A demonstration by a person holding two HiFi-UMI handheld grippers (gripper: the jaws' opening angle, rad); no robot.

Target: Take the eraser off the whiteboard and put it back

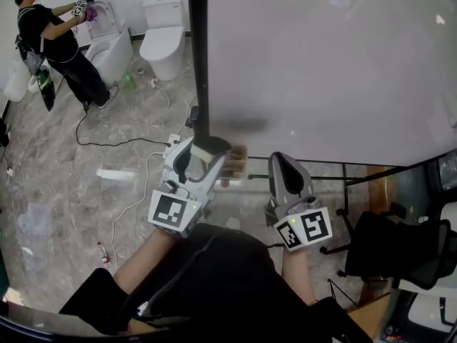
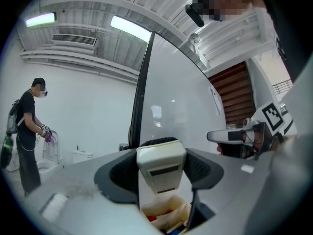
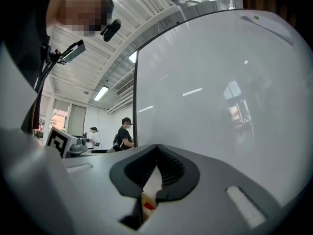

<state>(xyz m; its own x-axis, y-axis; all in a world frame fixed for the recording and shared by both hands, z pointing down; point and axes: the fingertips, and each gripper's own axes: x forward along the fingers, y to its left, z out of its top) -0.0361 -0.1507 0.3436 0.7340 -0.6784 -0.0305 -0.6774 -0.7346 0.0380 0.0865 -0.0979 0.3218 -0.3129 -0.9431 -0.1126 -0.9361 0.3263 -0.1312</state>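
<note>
Half of the job looked done: the cream, hard-plastic block eraser (image 2: 161, 166) with its dark felt underside was off the large glossy white whiteboard (image 1: 321, 63) and sat clamped between the ribbed black pads of the left gripper (image 1: 207, 148), just in front of the board near its black upright frame post (image 1: 198, 56). In the left gripper view the jaws stood fairly wide, pressing on the eraser's two smooth sides, with the felt edge showing as a fuzzy dark arc above the rounded casing. Putting it back on the board was what seemed to remain. The right gripper (image 3: 157, 148) hovered beside the left one, its jaw tips closed together on nothing, pointed at the shiny panel, which mirrored the ceiling lights. Below the board's lower edge a pale, shallow tray (image 2: 164, 214) held some red items too small to make out. Both grippers had matte grey shells and carried cubes with square black-and-white markers
</note>
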